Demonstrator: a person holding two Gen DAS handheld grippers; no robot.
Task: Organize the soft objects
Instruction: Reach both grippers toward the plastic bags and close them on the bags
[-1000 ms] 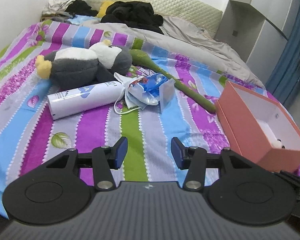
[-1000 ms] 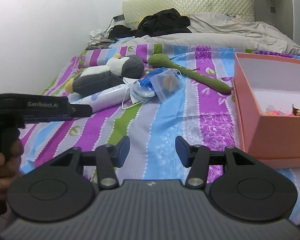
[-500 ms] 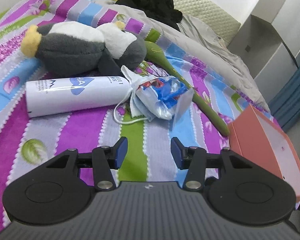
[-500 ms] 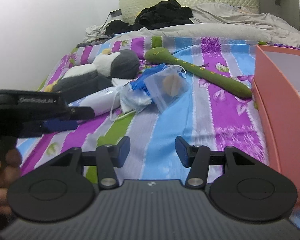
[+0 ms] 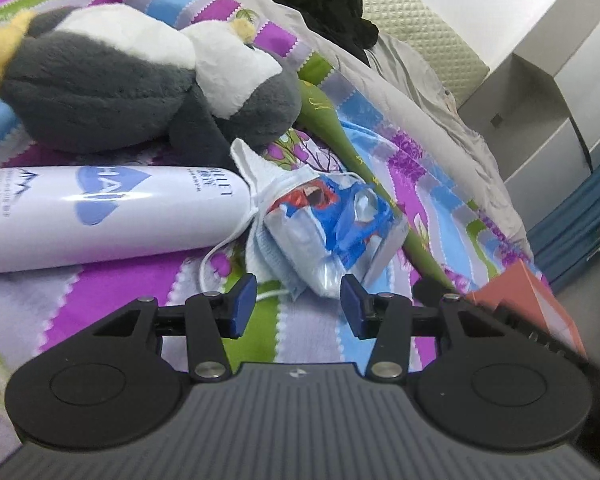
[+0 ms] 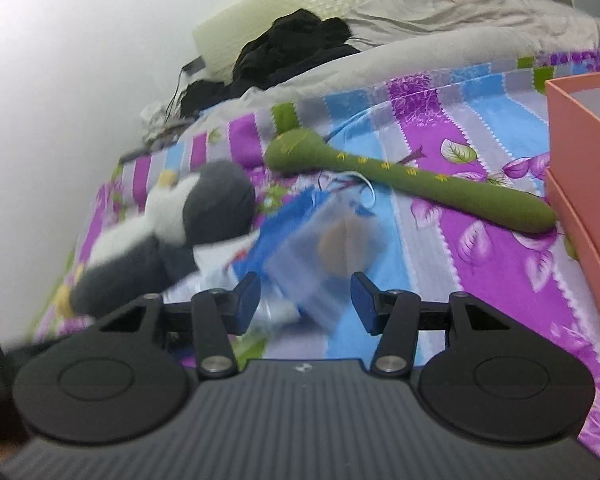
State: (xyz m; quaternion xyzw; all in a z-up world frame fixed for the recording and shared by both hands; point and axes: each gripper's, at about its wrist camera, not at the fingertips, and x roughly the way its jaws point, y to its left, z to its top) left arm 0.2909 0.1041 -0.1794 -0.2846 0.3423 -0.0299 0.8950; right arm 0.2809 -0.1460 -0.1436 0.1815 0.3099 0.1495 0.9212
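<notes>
A grey and white plush penguin lies on the striped bedspread, also in the right wrist view. A bundle of face masks and plastic packets lies beside it. My left gripper is open, its fingertips just short of that bundle. My right gripper is open, close to a clear plastic bag with something brown inside. A long green soft stick lies behind; it shows partly in the left wrist view.
A white cylindrical tube lies left of the bundle. An open orange box stands at the right, its corner also in the left wrist view. Black clothes and a grey quilt lie near the headboard.
Both grippers have moved forward and down toward the pile of masks and bags. The objects now fill more of each view. Both stay open.
</notes>
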